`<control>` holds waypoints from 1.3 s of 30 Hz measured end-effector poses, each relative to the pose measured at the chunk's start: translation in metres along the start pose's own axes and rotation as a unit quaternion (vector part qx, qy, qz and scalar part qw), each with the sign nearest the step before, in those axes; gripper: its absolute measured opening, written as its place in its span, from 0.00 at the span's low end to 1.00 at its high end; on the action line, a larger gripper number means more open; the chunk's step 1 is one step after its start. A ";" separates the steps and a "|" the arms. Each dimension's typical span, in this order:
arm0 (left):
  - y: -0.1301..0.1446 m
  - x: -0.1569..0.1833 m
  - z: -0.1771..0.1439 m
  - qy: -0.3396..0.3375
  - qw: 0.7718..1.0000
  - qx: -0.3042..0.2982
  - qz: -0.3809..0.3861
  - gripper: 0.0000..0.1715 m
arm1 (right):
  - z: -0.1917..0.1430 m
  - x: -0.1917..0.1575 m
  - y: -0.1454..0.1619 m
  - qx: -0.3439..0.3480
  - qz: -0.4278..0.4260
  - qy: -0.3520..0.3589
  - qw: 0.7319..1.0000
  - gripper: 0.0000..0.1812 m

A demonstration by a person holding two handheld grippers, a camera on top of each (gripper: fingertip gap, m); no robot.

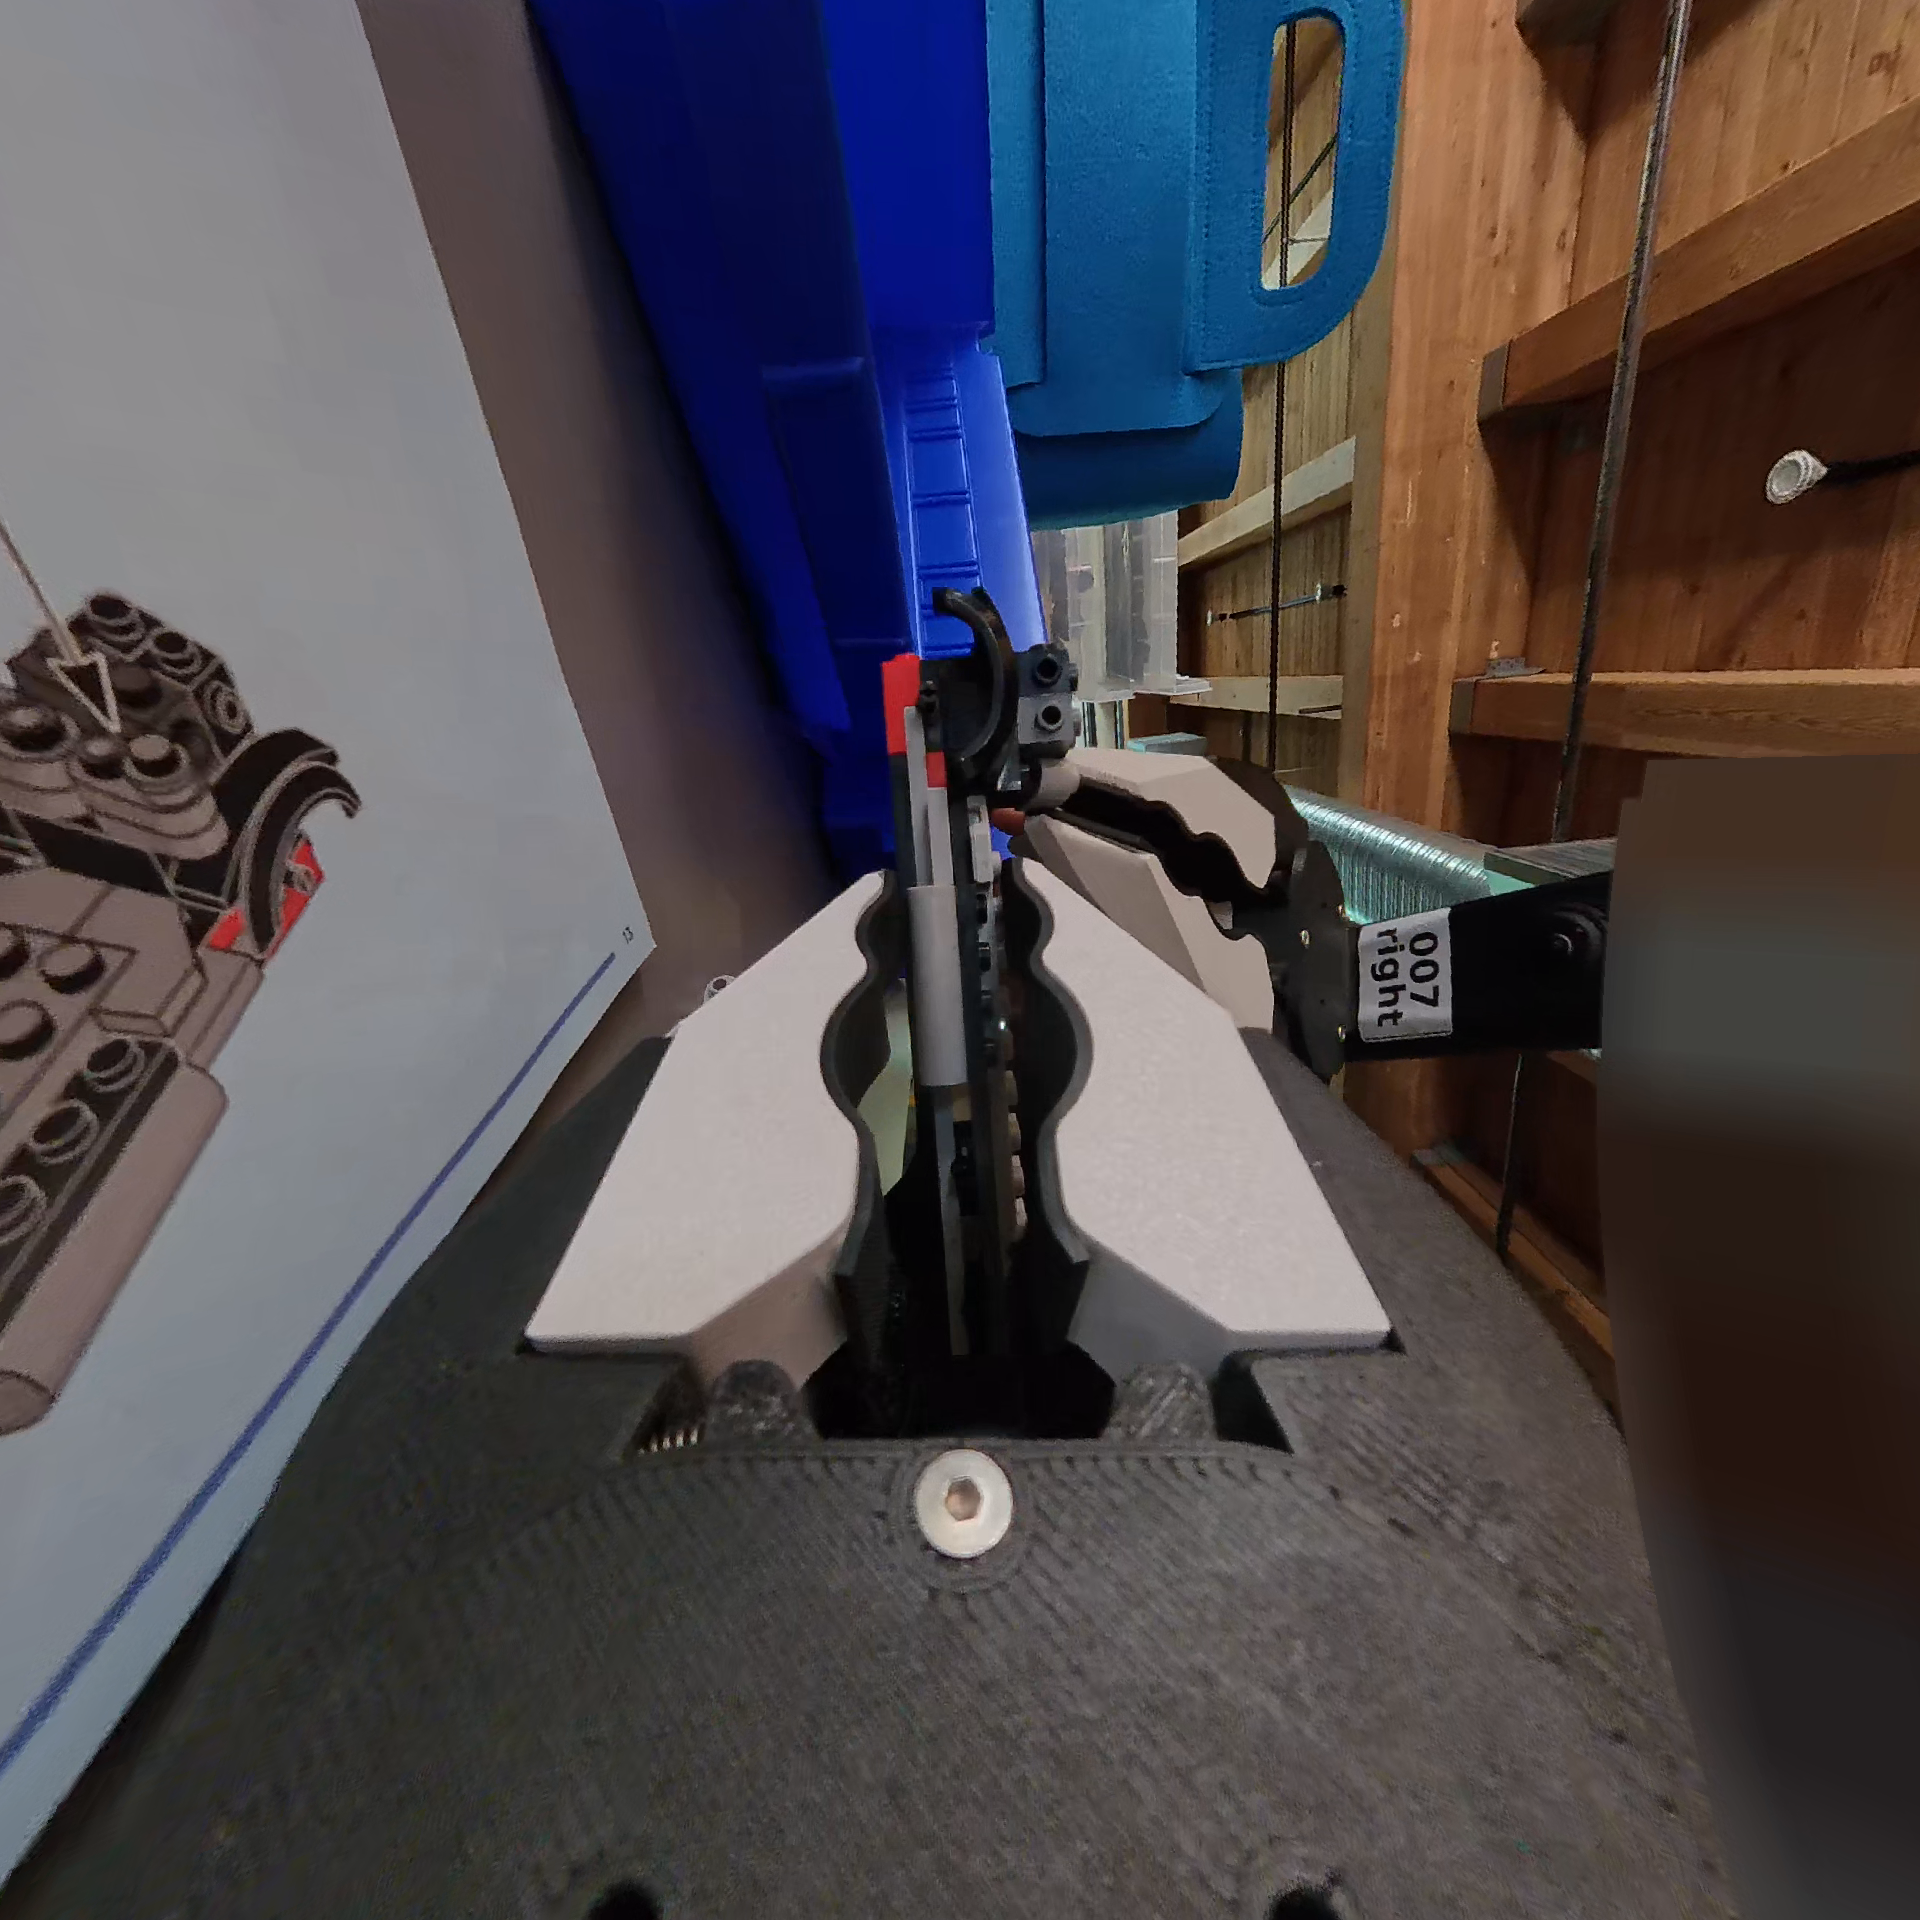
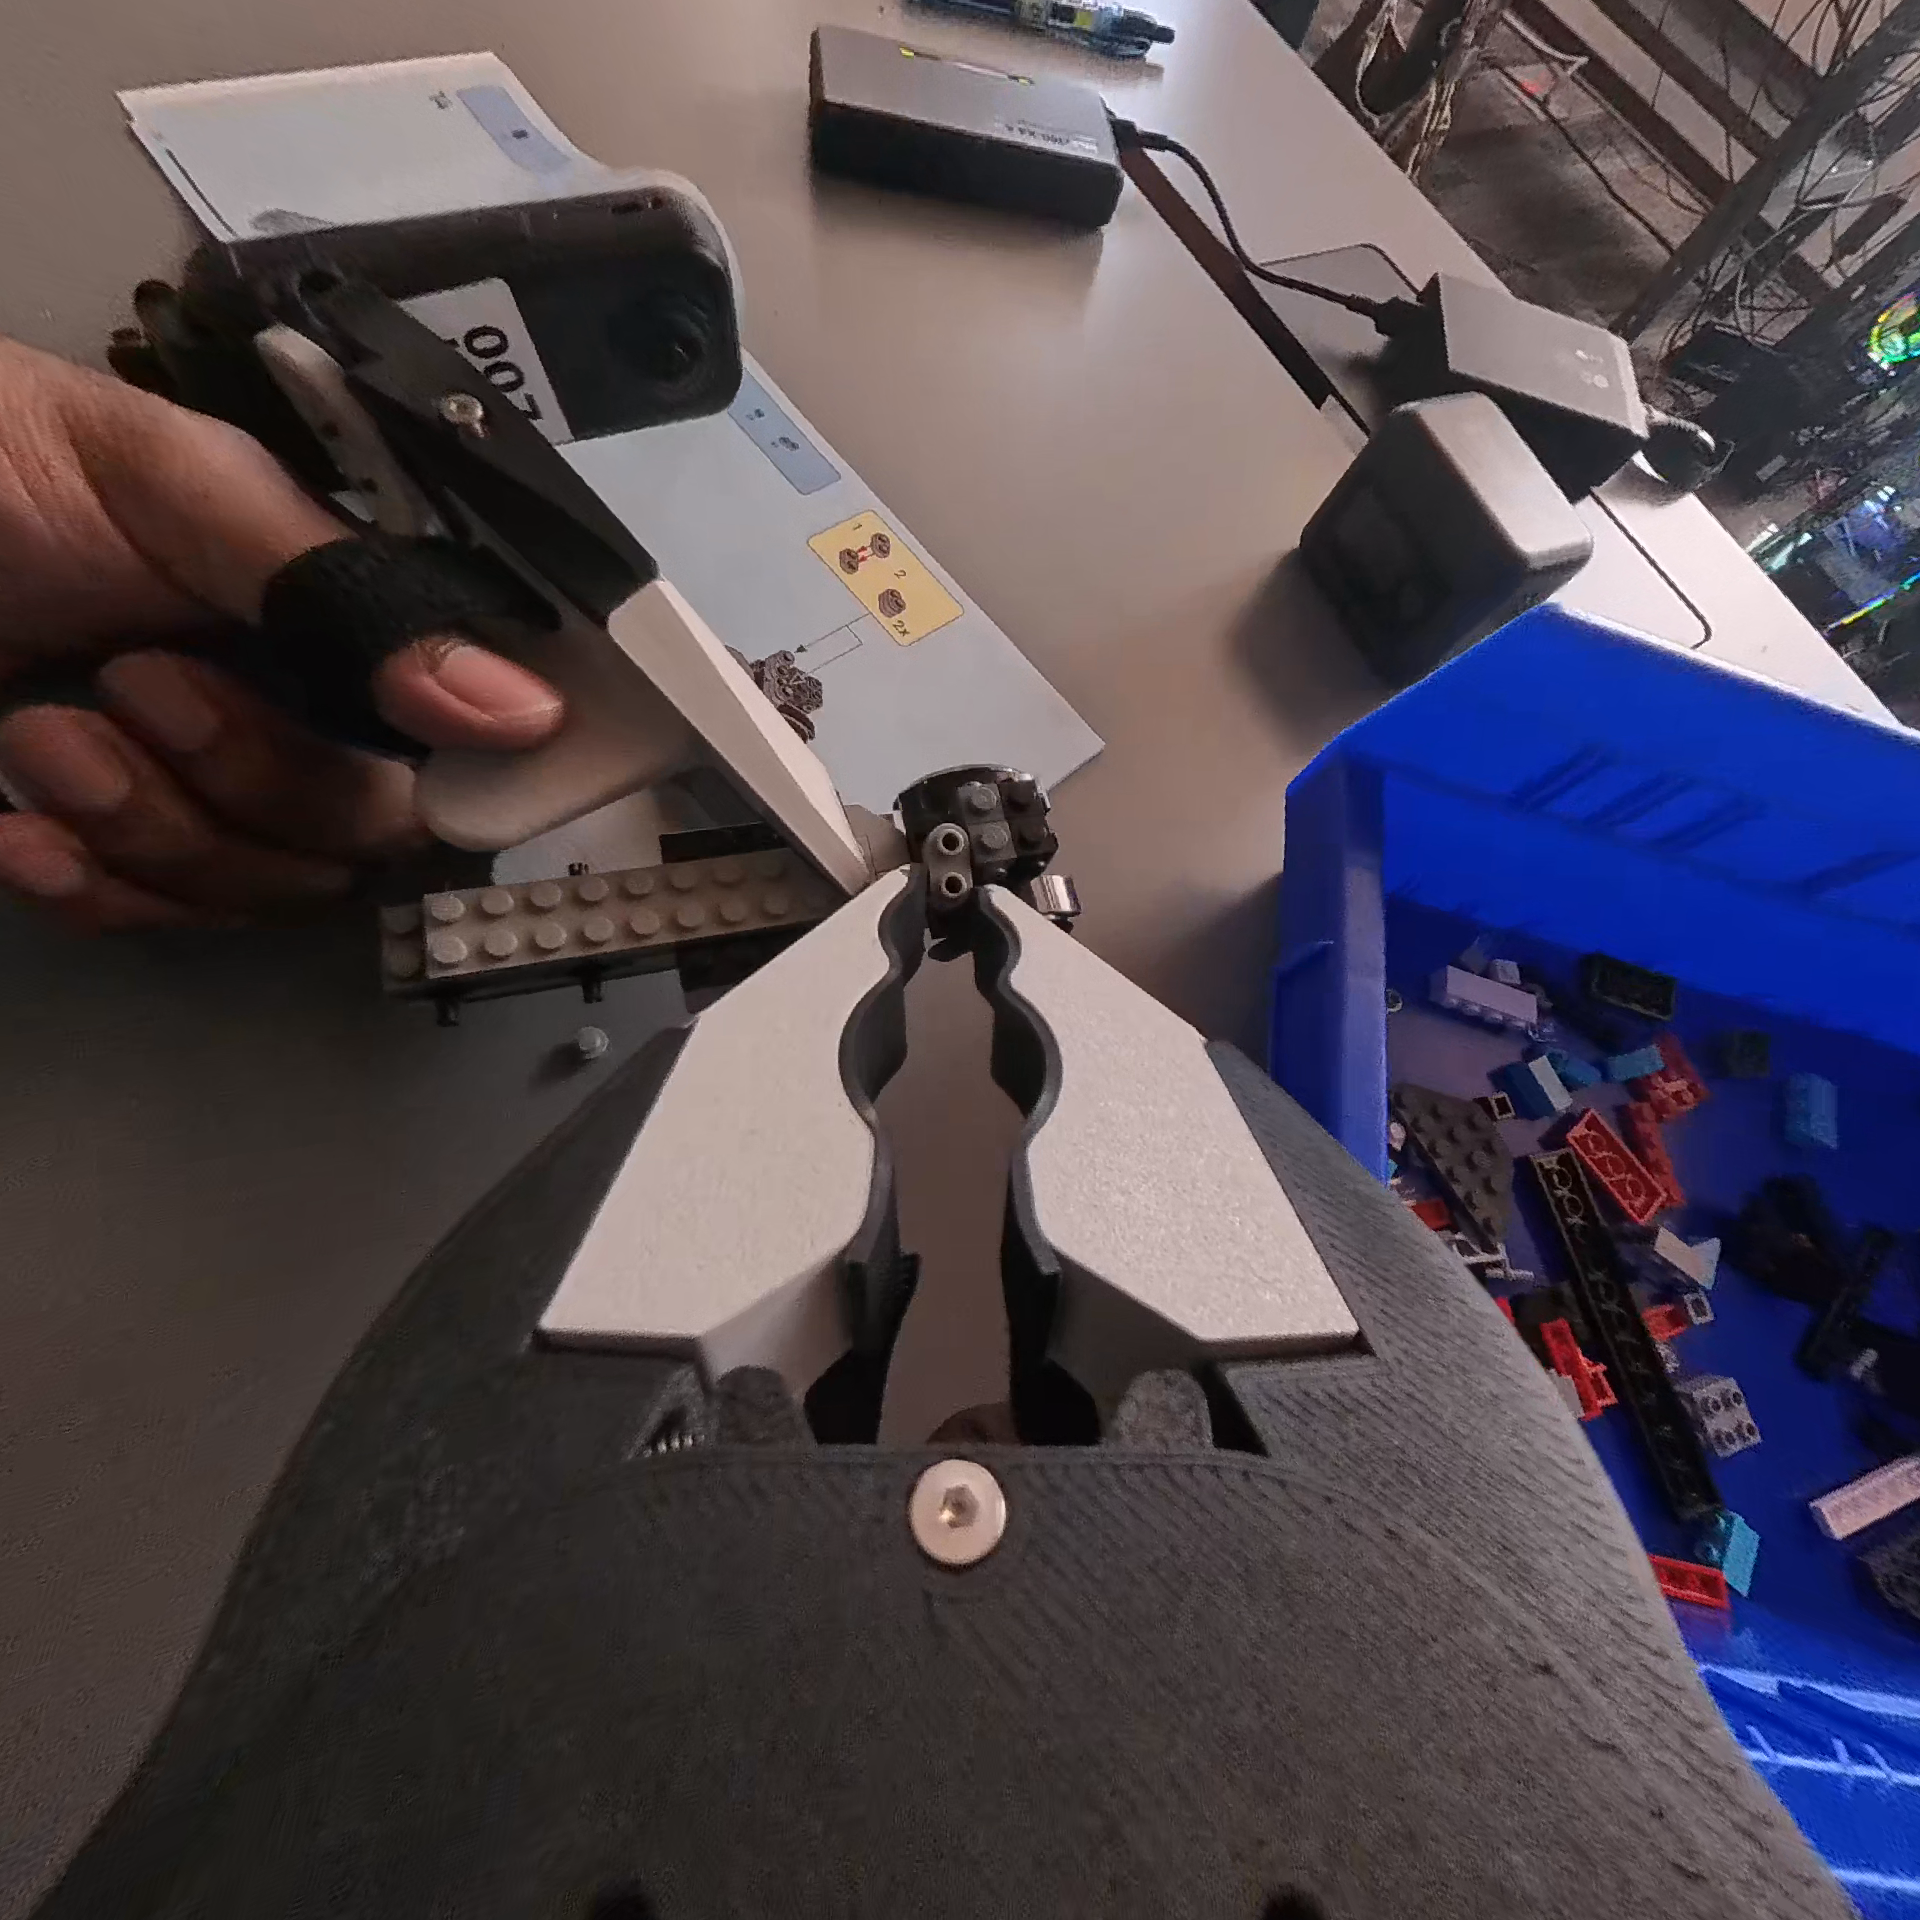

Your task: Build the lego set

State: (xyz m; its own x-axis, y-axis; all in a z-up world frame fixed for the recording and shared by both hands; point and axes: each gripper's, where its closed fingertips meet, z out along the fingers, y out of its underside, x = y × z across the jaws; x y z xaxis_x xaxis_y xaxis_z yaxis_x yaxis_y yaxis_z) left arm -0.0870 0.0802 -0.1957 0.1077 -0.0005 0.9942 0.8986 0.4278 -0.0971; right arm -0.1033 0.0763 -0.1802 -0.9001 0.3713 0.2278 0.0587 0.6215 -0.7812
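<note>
Left gripper (image 1: pixel 951 904) is clenched on the model (image 1: pixel 961 831), a long flat build held on edge between its fingers, front end sticking out past the tips. Right gripper (image 2: pixel 951 904) comes in from the left gripper's right side and pinches a small dark grey brick (image 2: pixel 951 868) at its very tips, pressed against the model's front end by the black arch (image 1: pixel 982 675).

Risks, as I judge them:
- The brick is held only by the fingertips. Any twist while pushing could pop it out sideways, onto the table (image 2: pixel 1039 416) or out of sight.
- The model is clamped along thin edges. A hard push from the right could lever it in the left grip or crack plates apart at the red bricks (image 1: pixel 899 707).
- Studs look nearly aligned, but I cannot tell if the brick is seated or just resting against them.

Pose:
- Left gripper is rolled on its side, so the table stands almost vertical in its view. The hand (image 2: pixel 156 623) wraps the handle, one finger through a black strap.
- Right gripper points forward and down at the model, level in its own view.

Nearby: the manual (image 2: pixel 727 582) lies open just beyond the tips. A long grey plate (image 2: pixel 592 925) rests on the table left of the right gripper, and the blue bin (image 2: pixel 1558 748) of loose parts sits to its right.
</note>
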 end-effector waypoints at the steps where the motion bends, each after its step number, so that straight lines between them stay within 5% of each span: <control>1: 0.000 0.000 0.000 0.002 1.000 0.001 -0.003 0.11 | 0.001 0.000 0.000 -0.002 -0.002 0.003 1.000 0.05; 39: -0.006 0.002 -0.002 0.032 0.998 0.028 -0.047 0.11 | 0.004 0.006 -0.006 0.035 -0.018 0.027 0.999 0.08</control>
State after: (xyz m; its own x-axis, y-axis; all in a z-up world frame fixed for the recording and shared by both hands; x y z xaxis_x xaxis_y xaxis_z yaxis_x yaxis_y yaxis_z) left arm -0.0919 0.0759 -0.1935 0.0535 -0.0999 0.9936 0.8812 0.4727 0.0001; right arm -0.1112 0.0720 -0.1770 -0.8764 0.3880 0.2852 -0.0043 0.5860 -0.8103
